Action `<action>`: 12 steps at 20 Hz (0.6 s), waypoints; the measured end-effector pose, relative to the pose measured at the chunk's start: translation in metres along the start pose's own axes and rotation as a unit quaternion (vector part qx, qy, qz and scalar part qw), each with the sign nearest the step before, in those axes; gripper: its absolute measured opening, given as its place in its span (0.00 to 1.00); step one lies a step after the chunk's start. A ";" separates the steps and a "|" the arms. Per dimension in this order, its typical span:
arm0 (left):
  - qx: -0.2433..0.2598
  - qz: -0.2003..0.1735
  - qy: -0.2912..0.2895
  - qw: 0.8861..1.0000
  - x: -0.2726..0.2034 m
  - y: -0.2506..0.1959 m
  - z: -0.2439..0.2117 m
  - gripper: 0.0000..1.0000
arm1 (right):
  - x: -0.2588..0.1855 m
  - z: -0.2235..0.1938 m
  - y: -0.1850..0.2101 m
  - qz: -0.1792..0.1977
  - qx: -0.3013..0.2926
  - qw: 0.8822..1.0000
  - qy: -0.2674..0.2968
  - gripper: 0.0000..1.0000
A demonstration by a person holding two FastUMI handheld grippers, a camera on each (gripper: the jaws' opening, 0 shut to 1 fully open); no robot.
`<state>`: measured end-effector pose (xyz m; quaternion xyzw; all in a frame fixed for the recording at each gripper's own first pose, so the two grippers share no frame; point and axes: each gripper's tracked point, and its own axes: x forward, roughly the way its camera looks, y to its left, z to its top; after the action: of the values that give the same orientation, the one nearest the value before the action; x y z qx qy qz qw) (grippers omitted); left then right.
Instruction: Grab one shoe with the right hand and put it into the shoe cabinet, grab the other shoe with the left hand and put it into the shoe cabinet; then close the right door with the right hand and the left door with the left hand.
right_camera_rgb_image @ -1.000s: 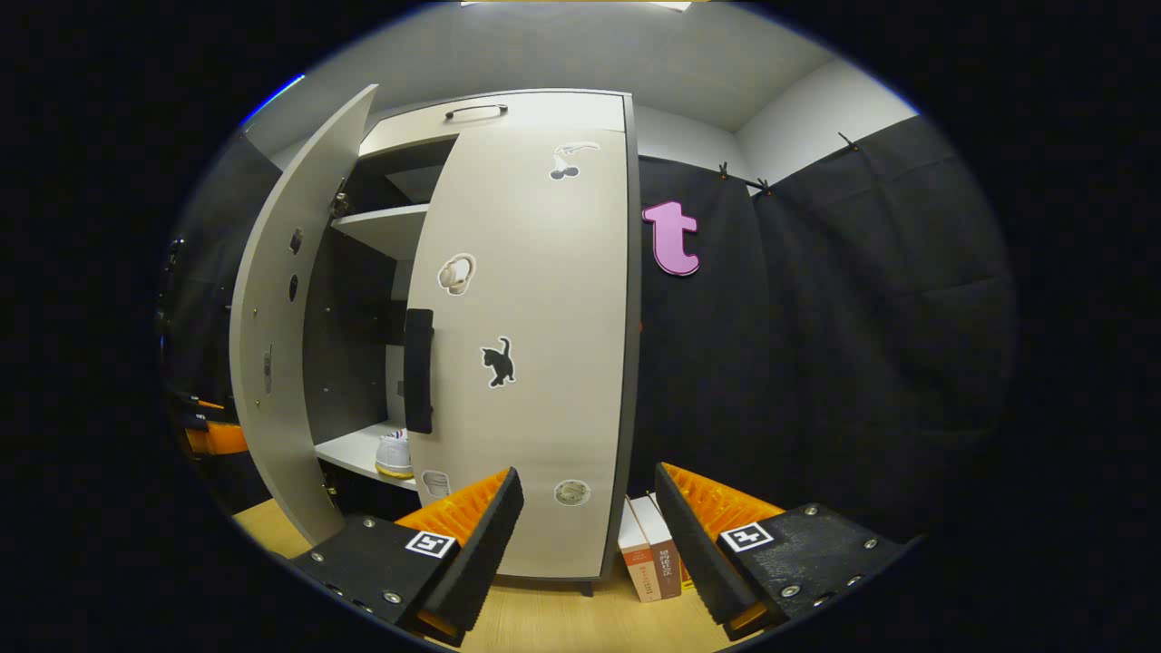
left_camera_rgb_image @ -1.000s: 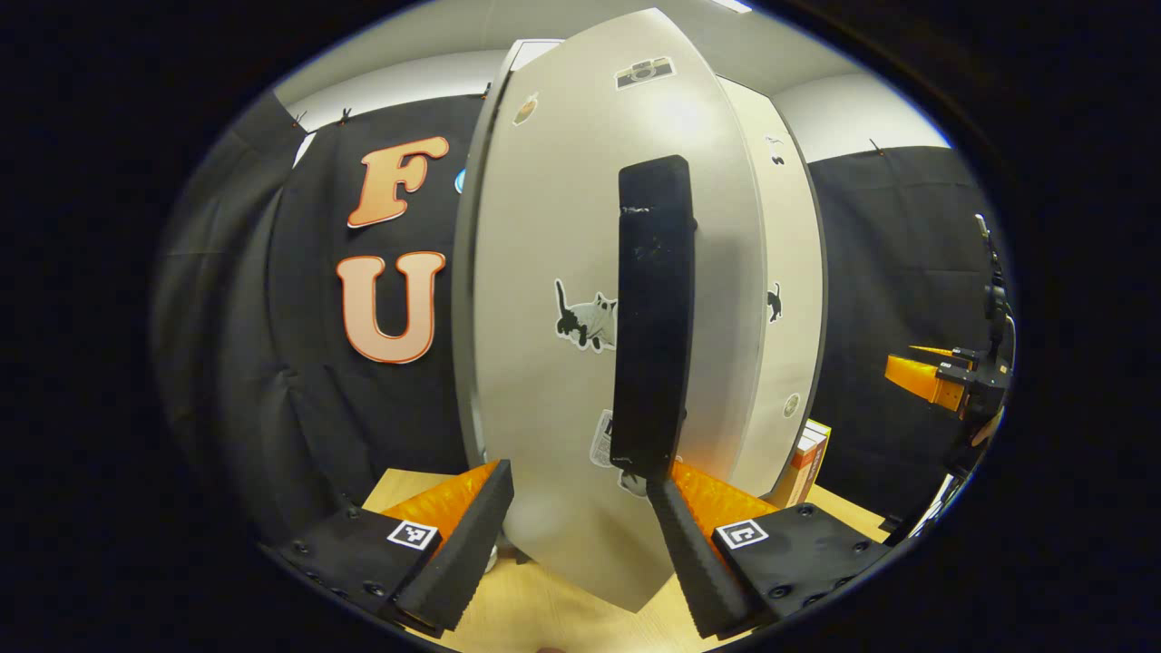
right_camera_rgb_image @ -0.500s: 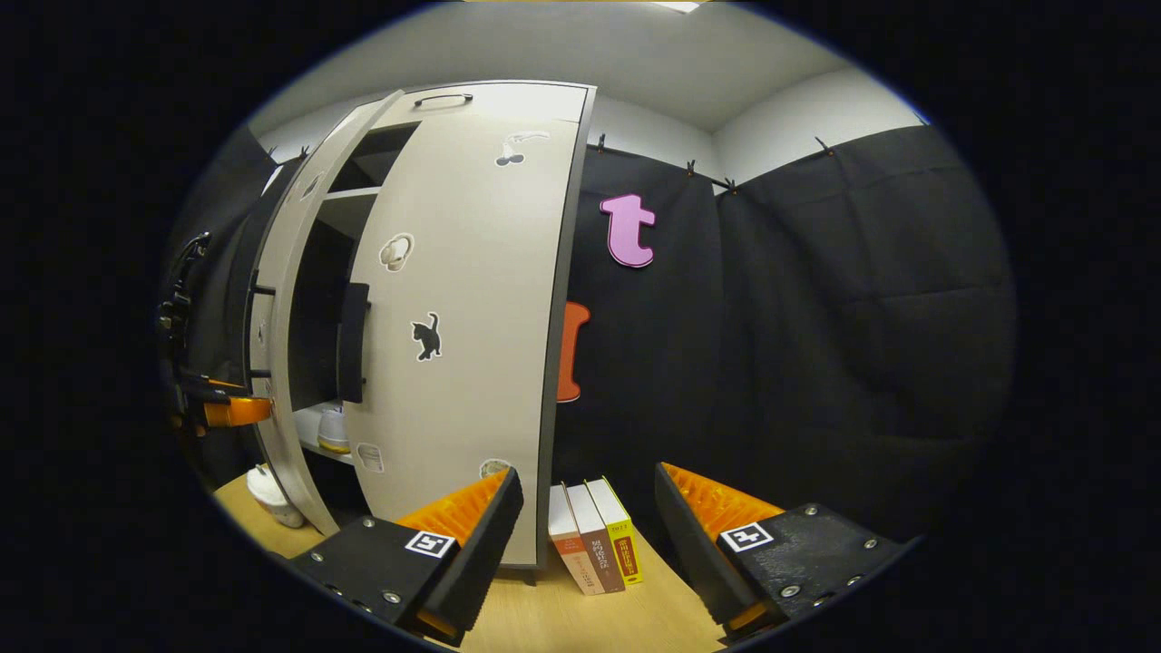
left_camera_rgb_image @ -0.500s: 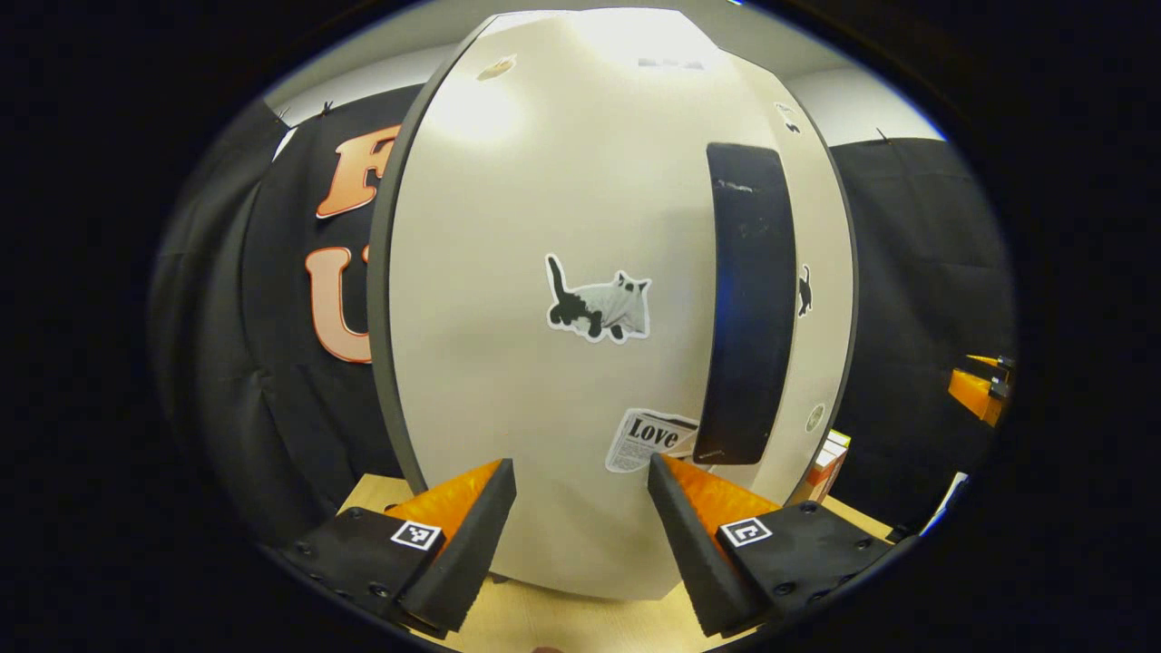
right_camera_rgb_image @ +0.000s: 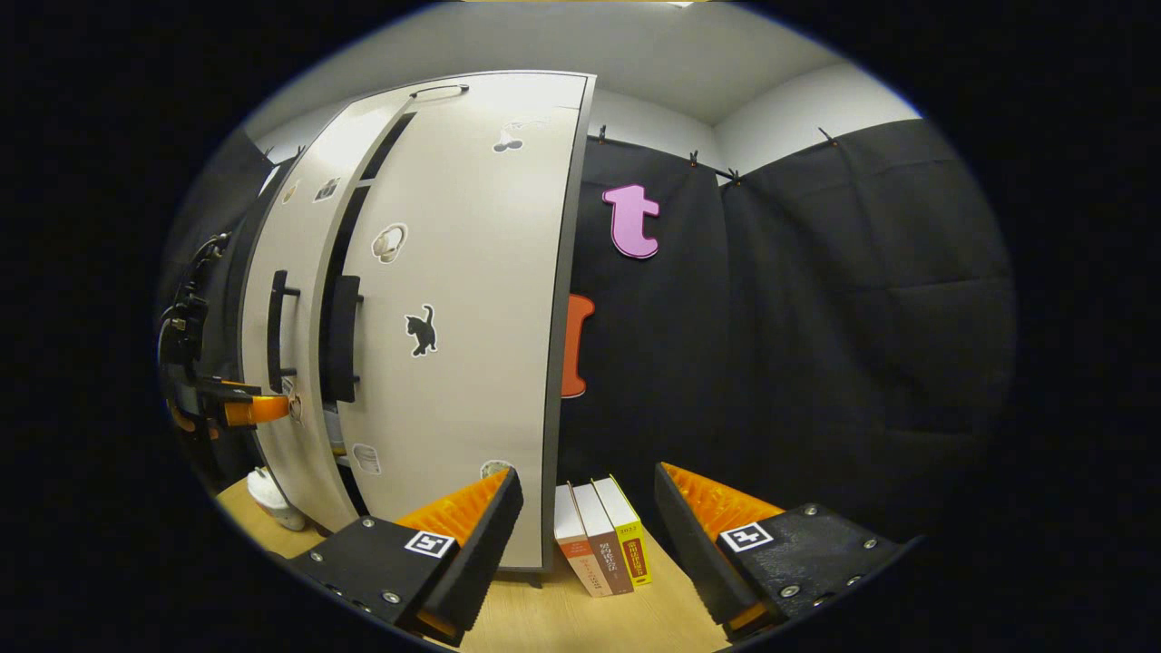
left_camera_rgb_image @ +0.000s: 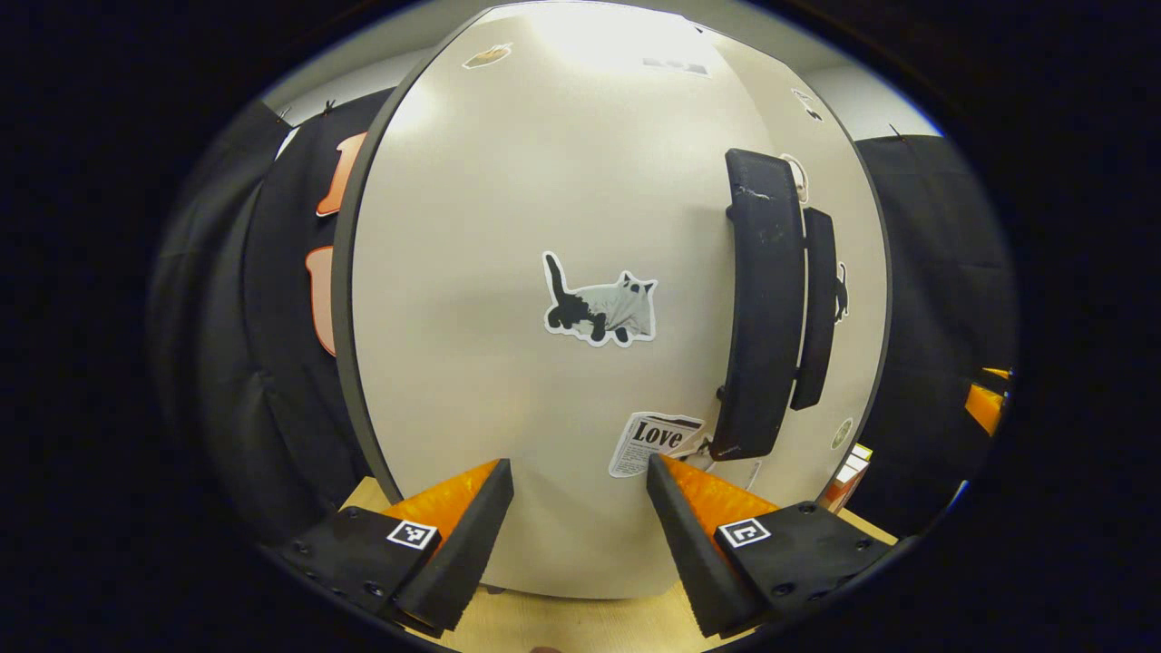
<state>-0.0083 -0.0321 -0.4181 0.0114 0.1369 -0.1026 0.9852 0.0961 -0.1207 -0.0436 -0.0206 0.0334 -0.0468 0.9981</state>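
The beige shoe cabinet (right_camera_rgb_image: 472,227) stands on the wooden table. Its right door (right_camera_rgb_image: 453,381) with a black cat sticker is shut. Its left door (left_camera_rgb_image: 490,272), with a cat sticker and a black handle (left_camera_rgb_image: 766,299), is almost shut, leaving a narrow dark gap (right_camera_rgb_image: 326,272) between the doors. My left gripper (left_camera_rgb_image: 580,472) is open, its fingertips right at the lower face of the left door; it also appears as the left gripper (right_camera_rgb_image: 240,410) beside that door. My right gripper (right_camera_rgb_image: 590,479) is open and holds nothing, back from the cabinet's right corner. The doors hide the shoes.
Three books (right_camera_rgb_image: 603,544) stand upright on the table (right_camera_rgb_image: 544,617) just right of the cabinet. A small white object (right_camera_rgb_image: 272,499) sits on the table by the cabinet's left front. Black cloth walls close in the back and right.
The left door has swung from wide open to almost shut, with my left gripper following it. My right gripper has drawn back and turned right, away from the shut right door.
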 end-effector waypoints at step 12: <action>0.000 0.028 0.029 0.999 -0.027 0.021 0.018 0.95 | 0.018 0.043 0.026 0.041 0.026 0.999 0.014 0.91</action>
<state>-0.0243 -0.0068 -0.3941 0.0183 0.1648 -0.0746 0.9833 0.1190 -0.0944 -0.0027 0.0077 0.0471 -0.0072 0.9988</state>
